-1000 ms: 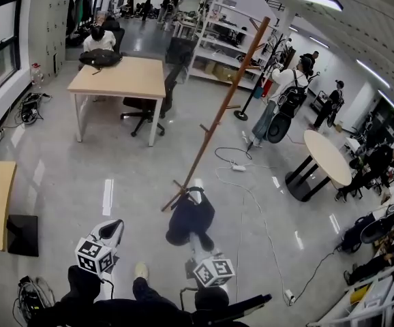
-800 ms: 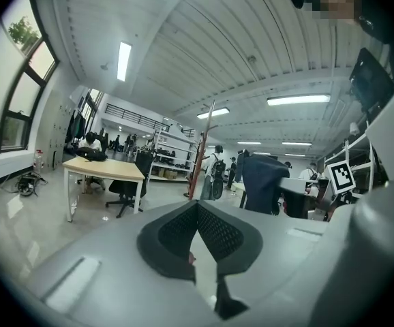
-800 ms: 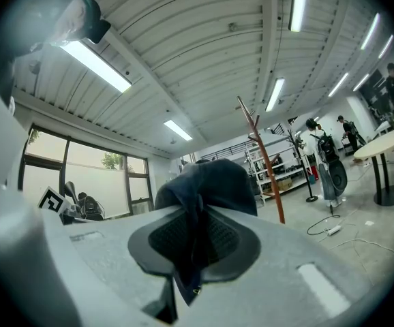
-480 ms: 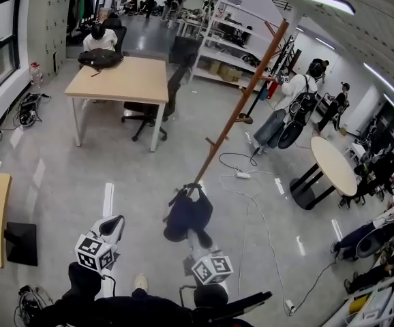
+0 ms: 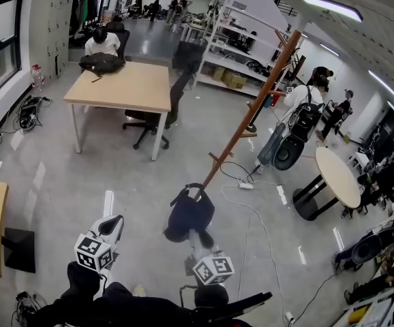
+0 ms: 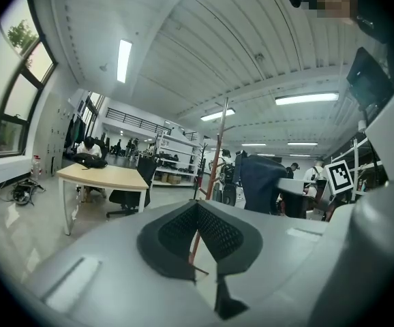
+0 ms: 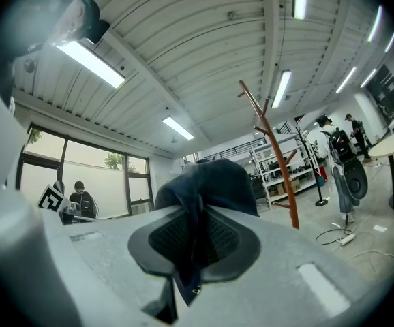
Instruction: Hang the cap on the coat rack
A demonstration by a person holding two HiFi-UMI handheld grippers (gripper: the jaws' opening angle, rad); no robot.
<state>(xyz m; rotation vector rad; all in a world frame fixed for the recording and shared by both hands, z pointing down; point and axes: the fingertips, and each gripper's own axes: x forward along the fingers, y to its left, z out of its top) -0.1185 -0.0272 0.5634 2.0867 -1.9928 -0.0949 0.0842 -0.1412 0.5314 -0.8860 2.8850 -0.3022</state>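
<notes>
R gripper (image 5: pixel 198 237) pinches dark cap (image 5: pixel 189 213); coat rack (image 5: pixel 251 107) beyond, far right. L gripper (image 5: pixel 112 225) closed, prob. empty.

- Finding no readable words, brand names or numbers in any of the three views.
- Showing only black-and-white square code patterns, not letters, on the left cube (image 5: pixel 93 253) riding behind the left gripper (image 5: pixel 113 222).
- Showing the same kind of pattern on the right cube (image 5: pixel 214 270) behind the right gripper (image 5: pixel 195 237).
- Catching one face of the right cube at the edge of the left gripper view, and one face of the left cube in the right gripper view, again as code squares only.
- Glimpsing a tiny yellowish mark on the edge of the cap (image 7: pixel 210 182) down between the right gripper's jaws, too small for reading.
</notes>
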